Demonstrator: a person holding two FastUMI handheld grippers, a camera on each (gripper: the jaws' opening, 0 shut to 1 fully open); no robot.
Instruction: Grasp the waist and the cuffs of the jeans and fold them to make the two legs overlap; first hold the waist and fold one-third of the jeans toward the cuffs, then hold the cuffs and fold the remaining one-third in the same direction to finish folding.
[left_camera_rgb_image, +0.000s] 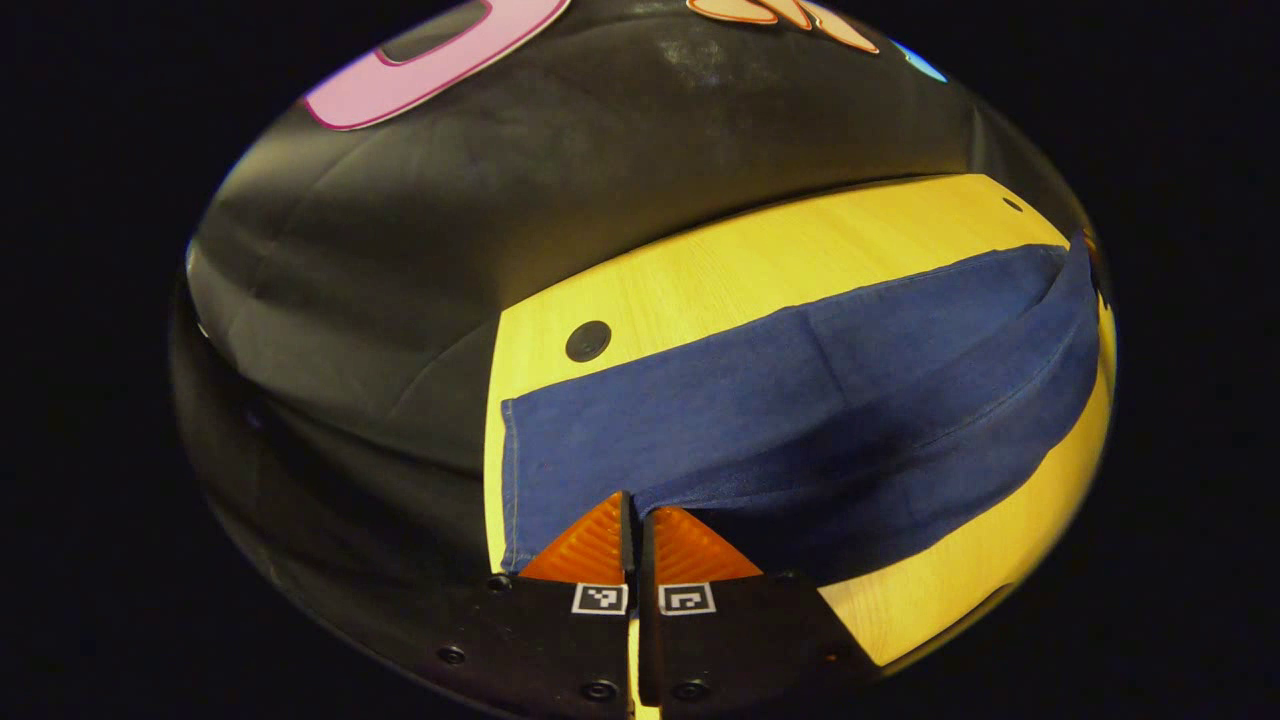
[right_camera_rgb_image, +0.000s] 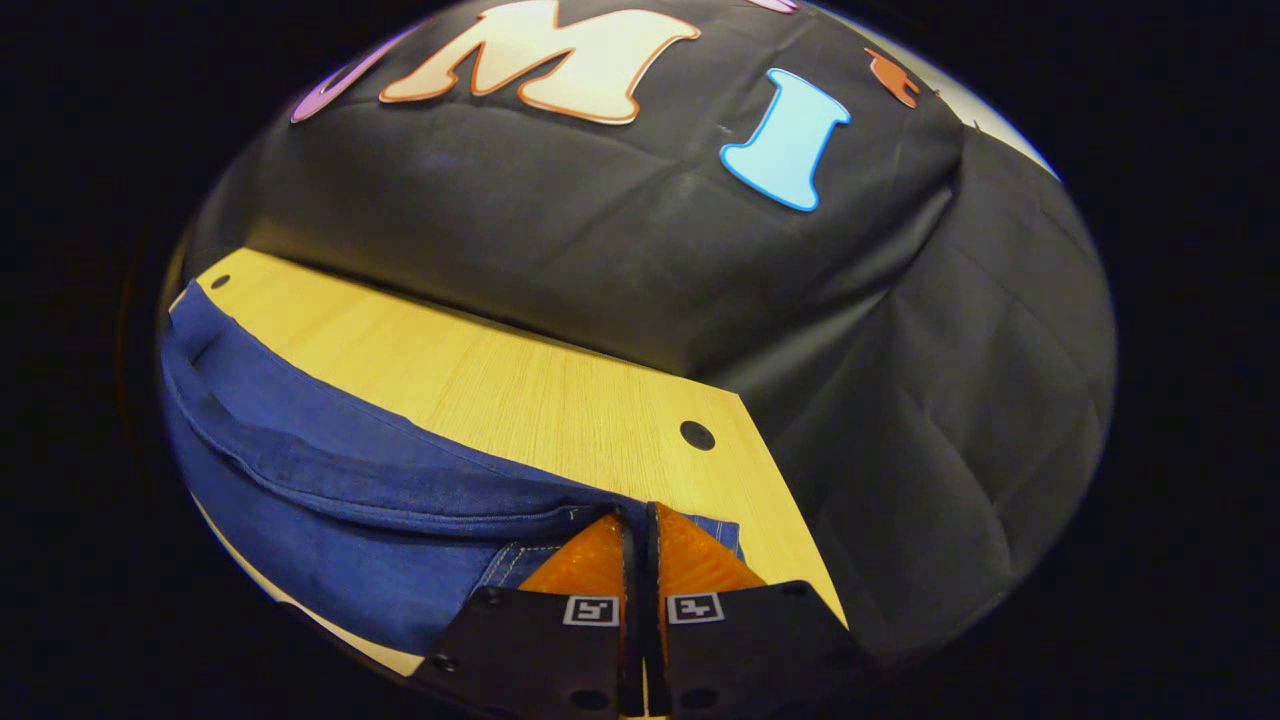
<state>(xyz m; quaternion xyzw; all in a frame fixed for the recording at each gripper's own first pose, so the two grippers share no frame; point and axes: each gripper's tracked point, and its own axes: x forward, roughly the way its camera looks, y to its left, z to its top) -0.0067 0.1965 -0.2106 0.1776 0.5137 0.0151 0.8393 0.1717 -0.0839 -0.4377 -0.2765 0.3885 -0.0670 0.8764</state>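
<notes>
Jeans (left_camera_rgb_image: 800, 400) stretched long across the middle of the left gripper view, dark blue denim on the pale wooden table (left_camera_rgb_image: 760, 260), a hemmed cuff end at lower left of the frame and the far length sagging in a lifted fold toward the right edge. Same jeans (right_camera_rgb_image: 330, 500) filling the lower left of the right gripper view, stitched seams and what looks like the waist end bunched just ahead of the fingers.

Left gripper (left_camera_rgb_image: 634, 520) at bottom centre, fingers pressed together with an edge of the denim seemingly pinched between them near the cuff. Right gripper (right_camera_rgb_image: 637, 530) at bottom centre of its view, fingers likewise closed with a fold of denim caught at the tips.

Judged to be the first step: lengthwise fold under way, one leg carried over the other, both ends held. Next move likely calls for laying the lifted edge flat, seams aligned, then releasing and regripping at the waist.

Beyond the cloth, a dark round hole (left_camera_rgb_image: 588, 341) in the tabletop; black booth wall (right_camera_rgb_image: 640, 220) behind.
</notes>
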